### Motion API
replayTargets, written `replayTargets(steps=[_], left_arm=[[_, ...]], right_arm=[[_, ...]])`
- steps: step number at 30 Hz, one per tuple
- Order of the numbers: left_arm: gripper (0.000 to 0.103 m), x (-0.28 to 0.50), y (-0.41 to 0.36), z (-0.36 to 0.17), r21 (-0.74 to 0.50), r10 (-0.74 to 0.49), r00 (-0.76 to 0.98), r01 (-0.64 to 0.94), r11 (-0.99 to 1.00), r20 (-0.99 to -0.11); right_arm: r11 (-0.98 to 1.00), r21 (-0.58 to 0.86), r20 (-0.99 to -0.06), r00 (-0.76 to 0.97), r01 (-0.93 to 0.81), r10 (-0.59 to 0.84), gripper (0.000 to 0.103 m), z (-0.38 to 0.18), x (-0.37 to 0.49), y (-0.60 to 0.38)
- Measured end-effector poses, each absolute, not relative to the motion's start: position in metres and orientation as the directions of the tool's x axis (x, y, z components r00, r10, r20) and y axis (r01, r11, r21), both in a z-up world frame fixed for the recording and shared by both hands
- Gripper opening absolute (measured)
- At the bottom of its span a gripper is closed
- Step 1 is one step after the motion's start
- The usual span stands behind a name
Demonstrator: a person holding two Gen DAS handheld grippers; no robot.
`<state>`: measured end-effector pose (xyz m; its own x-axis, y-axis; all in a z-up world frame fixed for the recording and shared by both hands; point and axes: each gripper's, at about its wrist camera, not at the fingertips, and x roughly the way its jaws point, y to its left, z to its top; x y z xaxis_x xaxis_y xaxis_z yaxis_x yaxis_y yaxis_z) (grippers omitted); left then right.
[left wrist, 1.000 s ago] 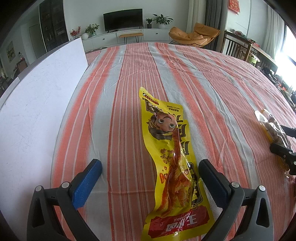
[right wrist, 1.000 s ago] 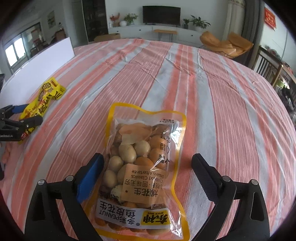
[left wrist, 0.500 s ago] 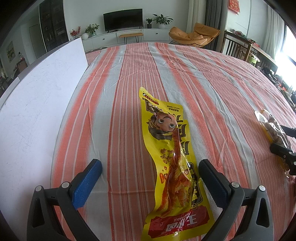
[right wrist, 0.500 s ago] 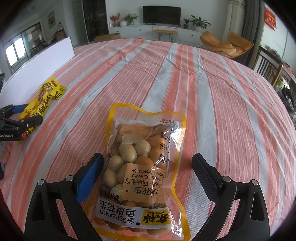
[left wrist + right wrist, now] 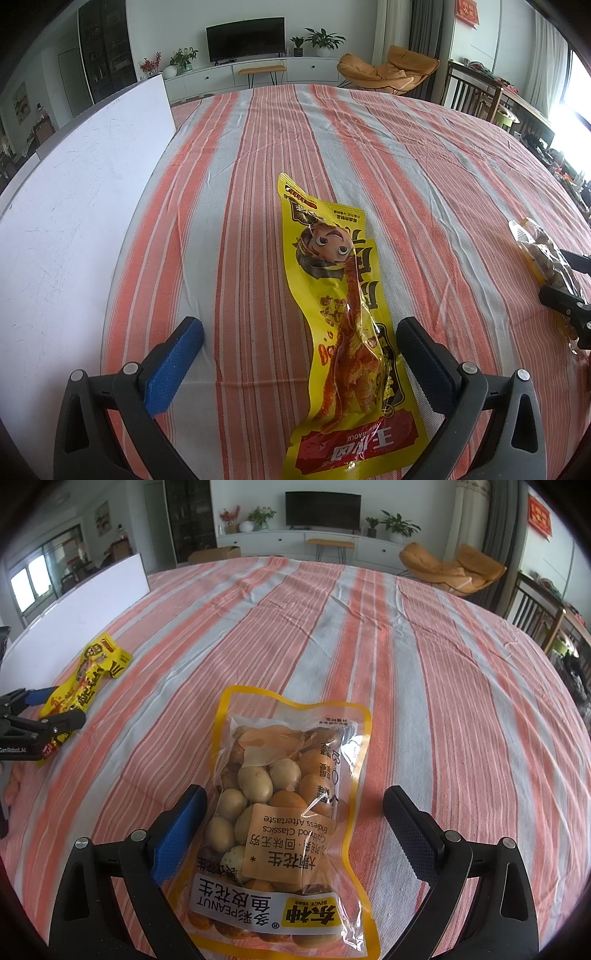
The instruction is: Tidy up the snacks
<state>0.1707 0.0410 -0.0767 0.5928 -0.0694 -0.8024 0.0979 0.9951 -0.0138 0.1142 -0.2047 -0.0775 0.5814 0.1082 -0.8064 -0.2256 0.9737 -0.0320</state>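
Both grippers sat low over the tablecloth (image 5: 258,155), jaws wide: the left gripper (image 5: 301,343) straddled a yellow packet (image 5: 343,314), the right gripper (image 5: 293,812) a peanut bag (image 5: 284,812).

Tablecloth (image 5: 369,155): orange-red and grey stripes. Long snack packet (image 5: 343,317): yellow, red band at near end, cartoon face. Peanut bag (image 5: 288,812): clear, yellow border, tan nuts, possibly speckled. Board (image 5: 74,206) along left edge: white.
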Motion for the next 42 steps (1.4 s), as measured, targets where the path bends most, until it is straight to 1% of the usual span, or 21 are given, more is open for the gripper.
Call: replayTargets(steps=[20, 23, 25, 26, 27, 28, 29, 30, 31, 32, 35, 37, 39, 42], left_arm=[[0.103, 0.170, 0.041, -0.077, -0.014, -0.069, 0.593, 0.098, 0.995, -0.802], [0.103, 0.178, 0.040, -0.075, -0.014, -0.068, 0.527, 0.105, 0.994, -0.847], [0.102, 0.186, 0.037, -0.073, -0.016, -0.065, 0.467, 0.108, 0.994, -0.882], [0.095, 0.187, 0.037, -0.072, -0.021, -0.070, 0.459, 0.111, 0.994, -0.886], [0.086, 0.187, 0.035, -0.069, -0.017, -0.077, 0.469, 0.131, 0.991, -0.880], [0.048, 0.184, 0.031, -0.064, -0.016, -0.097, 0.491, 0.166, 0.986, -0.866], [0.023, 0.183, 0.028, -0.061, 0.000, -0.091, 0.493, 0.182, 0.983, -0.865], [0.022, 0.182, 0.029, -0.056, -0.014, -0.103, 0.494, 0.181, 0.983, -0.864], [0.019, 0.181, 0.034, -0.052, -0.077, -0.155, 0.486, 0.176, 0.981, -0.860], [0.017, 0.179, 0.039, -0.048, -0.130, -0.195, 0.489, 0.164, 0.978, -0.850], [0.017, 0.161, 0.054, -0.022, -0.281, -0.316, 0.533, 0.148, 0.948, -0.785], [0.017, 0.145, 0.068, 0.004, -0.383, -0.396, 0.579, 0.152, 0.911, -0.713], [0.017, 0.133, 0.084, 0.027, -0.450, -0.442, 0.617, 0.155, 0.880, -0.651], [0.017, 0.117, 0.125, 0.066, -0.523, -0.465, 0.680, 0.138, 0.841, -0.567]], right_arm=[[0.980, -0.035, -0.806, 0.586, -0.197, 0.089, 0.098, -0.078, 0.114, -0.211], [0.979, -0.029, -0.810, 0.578, -0.203, 0.096, 0.099, -0.078, 0.118, -0.213], [0.975, -0.023, -0.851, 0.516, -0.220, 0.097, 0.099, -0.075, 0.127, -0.213], [0.976, -0.008, -0.886, 0.454, -0.217, 0.094, 0.097, -0.072, 0.135, -0.214], [0.979, 0.014, -0.904, 0.415, -0.203, 0.099, 0.096, -0.070, 0.141, -0.216], [0.982, 0.052, -0.922, 0.370, -0.183, 0.118, 0.085, -0.066, 0.145, -0.219], [0.983, 0.062, -0.929, 0.349, -0.175, 0.121, 0.059, -0.063, 0.148, -0.221], [0.986, 0.042, -0.937, 0.337, -0.162, 0.095, 0.059, -0.058, 0.151, -0.221], [0.989, 0.021, -0.941, 0.330, -0.147, 0.069, 0.058, -0.055, 0.152, -0.222], [0.990, 0.030, -0.940, 0.332, -0.139, 0.075, 0.058, -0.051, 0.152, -0.223], [0.981, 0.154, -0.915, 0.358, -0.119, 0.187, 0.058, -0.031, 0.144, -0.227], [0.964, 0.229, -0.885, 0.384, -0.135, 0.264, 0.058, -0.012, 0.137, -0.221], [0.940, 0.288, -0.843, 0.417, -0.181, 0.339, 0.058, 0.014, 0.134, -0.204], [0.899, 0.345, -0.782, 0.447, -0.269, 0.434, 0.058, 0.049, 0.137, -0.163]])
